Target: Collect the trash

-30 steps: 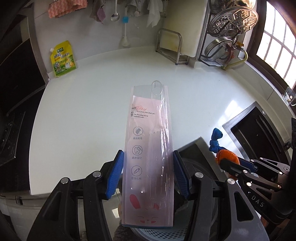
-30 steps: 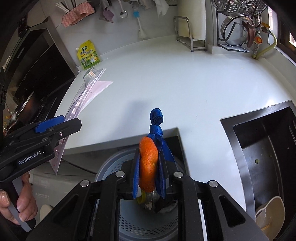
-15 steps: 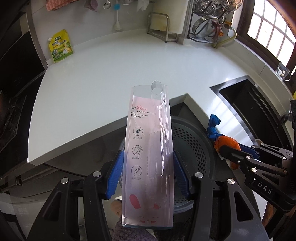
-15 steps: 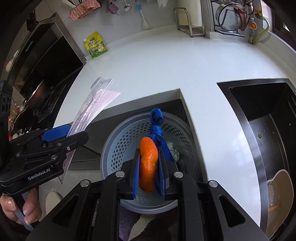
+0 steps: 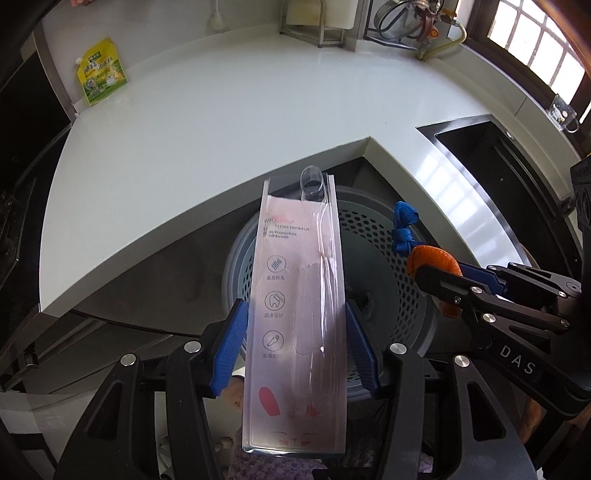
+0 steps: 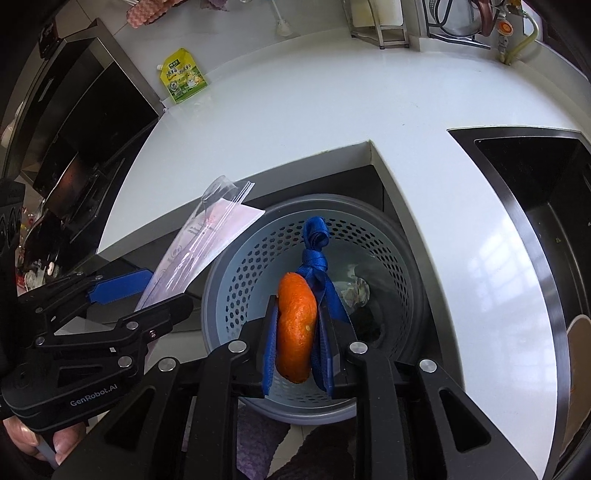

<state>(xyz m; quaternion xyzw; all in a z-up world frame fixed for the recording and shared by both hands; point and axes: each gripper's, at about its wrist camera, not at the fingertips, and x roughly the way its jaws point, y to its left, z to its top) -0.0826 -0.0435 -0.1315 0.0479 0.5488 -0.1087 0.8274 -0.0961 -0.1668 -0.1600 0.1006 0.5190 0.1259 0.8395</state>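
Note:
My left gripper (image 5: 297, 341) is shut on a long clear-and-pink toothbrush package (image 5: 299, 295) and holds it over the left rim of the grey perforated trash basket (image 5: 410, 295). My right gripper (image 6: 297, 332) is shut on an orange peel (image 6: 295, 325) together with a knotted blue ribbon (image 6: 314, 243), directly above the basket (image 6: 243, 269). Crumpled trash (image 6: 354, 291) lies in the basket's bottom. The package (image 6: 199, 251) and left gripper (image 6: 122, 288) show at the left of the right wrist view; the right gripper (image 5: 443, 284) and peel (image 5: 432, 258) show in the left wrist view.
The basket stands on the floor in the notch of a white L-shaped counter (image 5: 221, 122). A yellow-green pouch (image 5: 99, 72) leans at the back left. A dark sink (image 6: 535, 206) lies to the right, a stove (image 6: 81, 122) to the left, a dish rack (image 5: 321, 18) at the back.
Both grippers have pulled back from over the counter with their loads. They now hang over the trash basket, which has come fully into view.

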